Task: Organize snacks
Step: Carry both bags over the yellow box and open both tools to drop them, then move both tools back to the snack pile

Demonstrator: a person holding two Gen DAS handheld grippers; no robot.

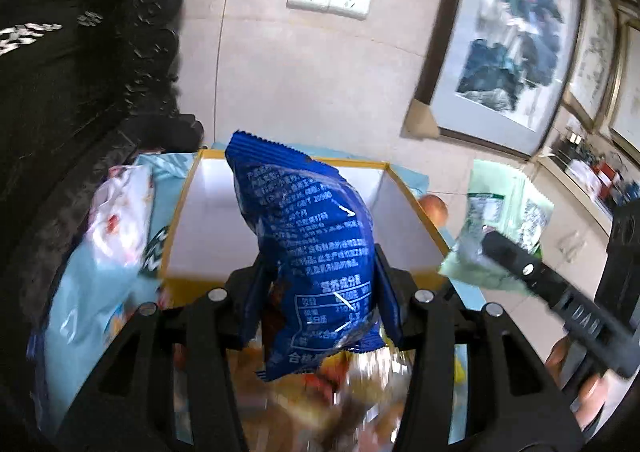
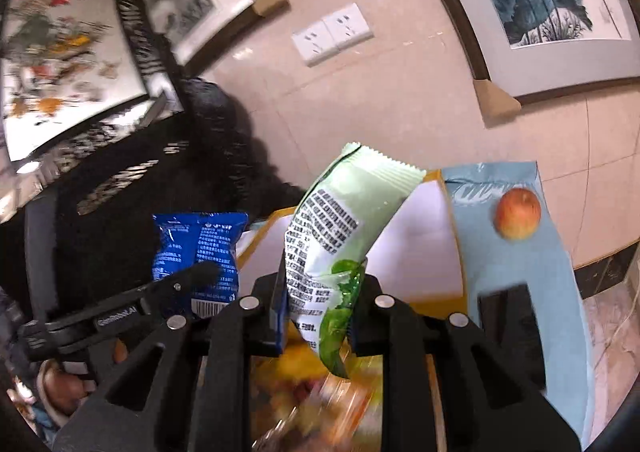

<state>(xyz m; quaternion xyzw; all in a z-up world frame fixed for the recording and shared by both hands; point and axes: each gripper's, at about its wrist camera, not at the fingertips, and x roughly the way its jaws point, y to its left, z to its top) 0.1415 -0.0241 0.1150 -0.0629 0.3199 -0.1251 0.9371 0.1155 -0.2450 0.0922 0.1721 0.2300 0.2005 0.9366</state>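
Blue foil snack packet (image 1: 316, 252) is clamped upright between the jaws of the left tongs (image 1: 320, 276), its crimped top edge raised and its printed back facing the left wrist camera. Green snack packet (image 2: 340, 236) is pinched in the same manner by the right tongs (image 2: 322, 284), which are clenched nearly fully on its lower part; the packet leans toward the right in that view. Each packet is also visible from the opposite camera (blue at the left of the right wrist view, green at the right of the left wrist view), both lifted clear of the surface.

Directly beyond both tongs stands an open box (image 1: 416, 212) with yellow outer walls and a white interior; the visible part of the interior shows nothing inside. It sits on a pale blue cloth (image 2: 520, 276) covering the counter. An apple (image 2: 518, 214) rests on the cloth beside the box, toward the far right corner. Blurred loose snacks (image 2: 320, 400) lie at the near edge beneath the tongs. Further bags (image 1: 116, 212) lie along the left edge, beside the box.
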